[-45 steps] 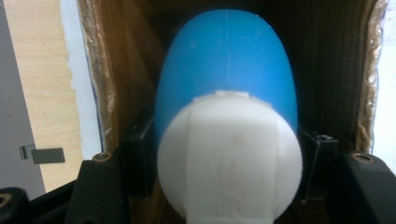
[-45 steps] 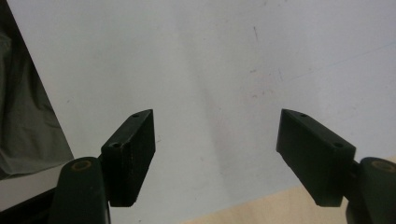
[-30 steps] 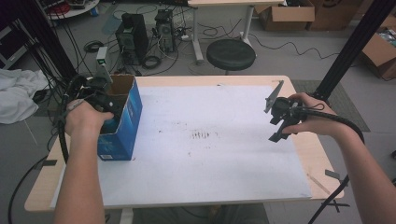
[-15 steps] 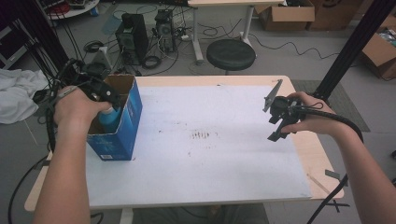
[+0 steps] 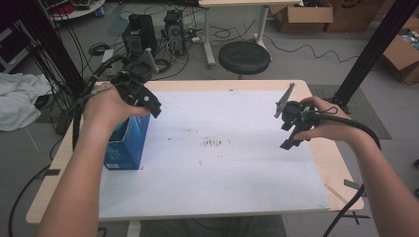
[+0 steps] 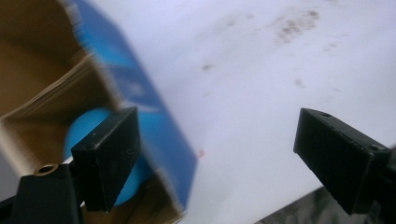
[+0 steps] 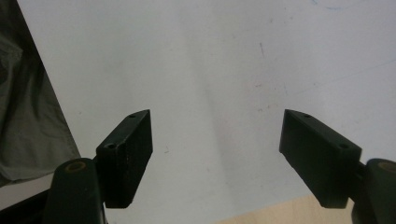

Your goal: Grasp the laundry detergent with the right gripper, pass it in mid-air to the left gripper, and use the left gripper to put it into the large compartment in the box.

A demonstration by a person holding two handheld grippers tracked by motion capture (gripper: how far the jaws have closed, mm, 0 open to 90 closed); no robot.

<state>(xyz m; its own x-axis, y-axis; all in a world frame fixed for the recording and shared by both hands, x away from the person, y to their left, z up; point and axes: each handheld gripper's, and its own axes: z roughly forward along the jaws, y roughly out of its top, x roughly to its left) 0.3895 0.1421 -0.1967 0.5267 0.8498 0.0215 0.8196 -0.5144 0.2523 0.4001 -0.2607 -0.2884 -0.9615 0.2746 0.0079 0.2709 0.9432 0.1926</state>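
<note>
My left gripper [image 5: 148, 101] has come up out of the blue cardboard box [image 5: 126, 143] since a second ago, when my hand was sunk into its open top — now it hangs above the box's upper right edge, over the border between box and white table cover [image 5: 222, 168]. Its jaws have just been opening and now stand wide, with nothing between them. In the left gripper view [image 6: 215, 154] the gap frames bare white cover, and the box [image 6: 154, 126] sits below and to the left of the claw, blurred. Inside it, right behind the left jaw, lies a round light-blue object [image 6: 86, 128] — too smeared for me to name more closely. It lies in the box, apart from the pads.

The box itself has shifted little: it stands upright at the left edge of the cover, its brown flaps open.

My right gripper [image 5: 292, 129] hovers over the right side of the table, well apart from the box, much where it was in both earlier frames. Its jaws have just been opening a little further and are wide apart and empty. In the right gripper view [image 7: 217, 154] there is plain white cover ahead of the claw, and a strip of the wooden table edge [image 7: 275, 212] shows just beneath the jaws.
</note>
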